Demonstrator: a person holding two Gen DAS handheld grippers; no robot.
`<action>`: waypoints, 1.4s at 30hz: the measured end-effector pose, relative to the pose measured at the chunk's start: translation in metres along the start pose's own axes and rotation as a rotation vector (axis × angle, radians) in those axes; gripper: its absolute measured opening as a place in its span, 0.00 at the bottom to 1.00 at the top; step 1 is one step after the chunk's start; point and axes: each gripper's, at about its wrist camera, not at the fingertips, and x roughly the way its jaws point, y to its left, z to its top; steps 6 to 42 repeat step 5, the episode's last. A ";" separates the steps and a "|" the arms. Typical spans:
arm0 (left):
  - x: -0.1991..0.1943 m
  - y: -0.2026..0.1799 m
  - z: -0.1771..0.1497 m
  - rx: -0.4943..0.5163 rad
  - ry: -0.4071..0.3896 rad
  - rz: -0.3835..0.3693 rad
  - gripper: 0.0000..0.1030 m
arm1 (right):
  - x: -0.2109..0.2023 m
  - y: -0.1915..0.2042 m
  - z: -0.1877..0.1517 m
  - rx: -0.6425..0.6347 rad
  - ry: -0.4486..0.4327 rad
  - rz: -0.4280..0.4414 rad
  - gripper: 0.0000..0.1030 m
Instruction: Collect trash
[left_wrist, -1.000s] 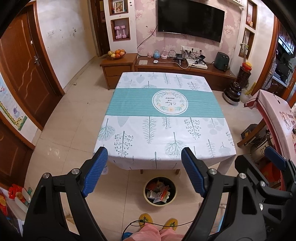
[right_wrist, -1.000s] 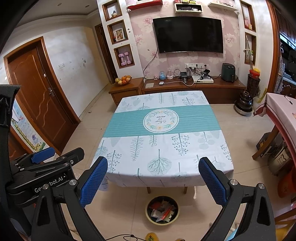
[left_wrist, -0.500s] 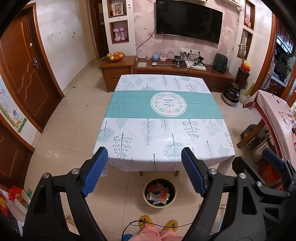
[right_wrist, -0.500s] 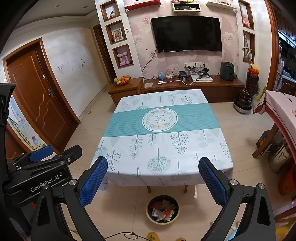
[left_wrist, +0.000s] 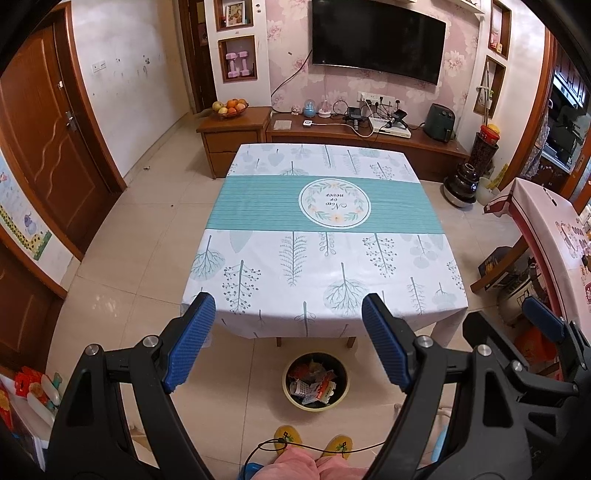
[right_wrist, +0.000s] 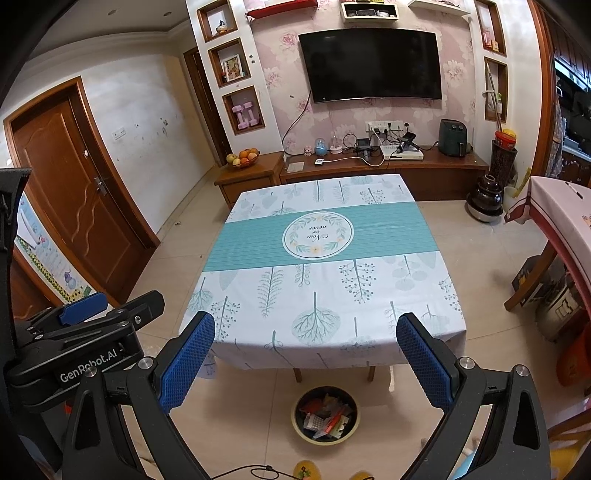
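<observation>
Down on the tiled floor, just off the near edge of the tabletop (left_wrist: 332, 280) with its leaf-print white and teal cloth, sits the round yellow-rimmed trash bin (left_wrist: 316, 380), already stuffed with crumpled wrappers and paper. From the left tool (left_wrist: 288, 343) it's seen at about 5 o'clock, low between the blue pads; from the right tool (right_wrist: 304, 363) it's nearer 6 o'clock, dead centre. Both tools are held wide open, nothing gripped. No loose trash can be spotted on the cloth, so the job looks pretty much done. Yellow slippers (left_wrist: 288, 437) and a pink trouser leg are shown properly only in the left view; the GenRobot.AI label on the other tool is caught only in the right.
</observation>
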 end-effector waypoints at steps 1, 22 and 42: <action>0.000 -0.001 0.000 0.001 0.001 0.001 0.77 | 0.000 0.000 0.000 0.001 0.001 -0.001 0.97; 0.002 -0.002 -0.003 0.004 0.005 0.007 0.77 | -0.001 0.001 -0.001 0.003 0.001 -0.002 0.97; 0.002 -0.002 -0.003 0.004 0.005 0.007 0.77 | -0.001 0.001 -0.001 0.003 0.001 -0.002 0.97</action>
